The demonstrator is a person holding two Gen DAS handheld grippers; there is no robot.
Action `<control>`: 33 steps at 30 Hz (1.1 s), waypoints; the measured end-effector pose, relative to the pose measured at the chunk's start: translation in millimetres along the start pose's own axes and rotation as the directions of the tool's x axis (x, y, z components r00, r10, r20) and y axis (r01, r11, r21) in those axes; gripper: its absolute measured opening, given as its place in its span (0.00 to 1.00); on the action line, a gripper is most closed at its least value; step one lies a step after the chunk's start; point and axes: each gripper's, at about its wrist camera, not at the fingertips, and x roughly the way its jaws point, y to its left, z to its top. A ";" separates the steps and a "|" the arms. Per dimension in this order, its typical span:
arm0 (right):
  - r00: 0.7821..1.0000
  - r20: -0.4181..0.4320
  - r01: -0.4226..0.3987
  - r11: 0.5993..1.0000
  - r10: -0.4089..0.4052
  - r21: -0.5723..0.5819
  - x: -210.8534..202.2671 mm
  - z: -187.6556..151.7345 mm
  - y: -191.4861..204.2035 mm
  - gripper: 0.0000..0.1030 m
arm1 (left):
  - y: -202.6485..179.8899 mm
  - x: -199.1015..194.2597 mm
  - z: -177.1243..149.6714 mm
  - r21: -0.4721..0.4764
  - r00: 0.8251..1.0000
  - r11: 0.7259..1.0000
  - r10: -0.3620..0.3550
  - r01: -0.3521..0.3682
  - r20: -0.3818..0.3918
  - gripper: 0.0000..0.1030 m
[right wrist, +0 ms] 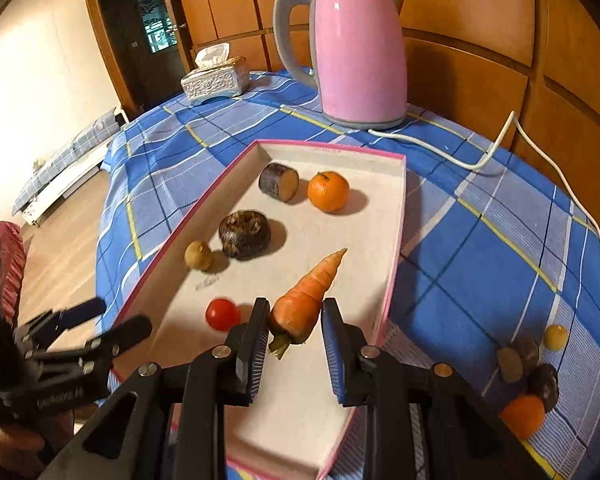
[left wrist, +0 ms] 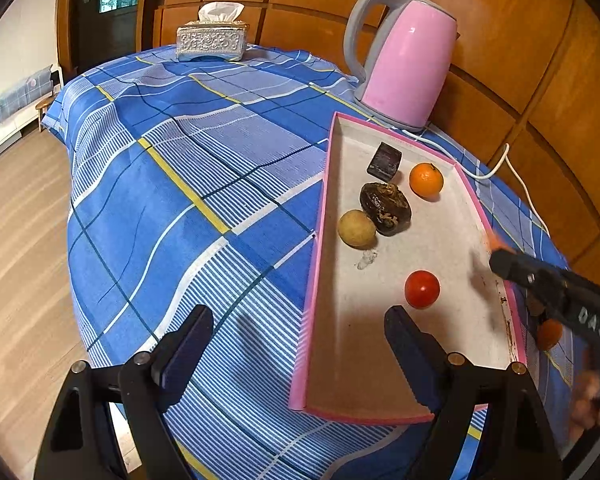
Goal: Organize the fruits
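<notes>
A pink-rimmed tray (right wrist: 396, 240) lies on the blue checked cloth. My right gripper (right wrist: 296, 306) is shut on the thick end of a carrot (right wrist: 312, 288), held over the tray's near part with its tip pointing away. In the tray lie a red tomato (right wrist: 222, 314), a small yellowish fruit (right wrist: 199, 255), a dark bulb (right wrist: 245, 234), a dark cut piece (right wrist: 279, 182) and an orange (right wrist: 328, 191). My left gripper (left wrist: 299, 320) stands open over the tray's near left rim (left wrist: 320, 220), holding nothing, with the tomato (left wrist: 422, 289) just beyond its right finger.
Several loose fruits lie on the cloth right of the tray: an orange (right wrist: 522, 416), dark ones (right wrist: 544, 386) and a yellow one (right wrist: 556, 336). A pink kettle (right wrist: 360, 60) with a white cord (right wrist: 480, 160) stands behind the tray. A tissue box (left wrist: 212, 42) sits at the far edge.
</notes>
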 end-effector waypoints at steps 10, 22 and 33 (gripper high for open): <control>1.000 0.013 0.012 1.000 -0.013 0.021 7.4 8.5 0.1 0.26 | 2.2 1.8 -1.1 -0.004 1.000 1.000 0.001 -0.001 -0.004 0.85; 0.999 0.016 0.051 0.995 -0.052 0.086 -7.6 -16.4 -12.0 0.26 | -1.0 0.2 -1.0 0.002 1.000 1.000 -0.003 0.003 -0.002 0.85; 0.996 0.031 0.078 0.990 -0.082 0.115 -21.1 -30.8 -19.0 0.27 | -5.4 -2.6 -0.7 0.014 1.000 1.000 -0.010 0.010 0.001 0.85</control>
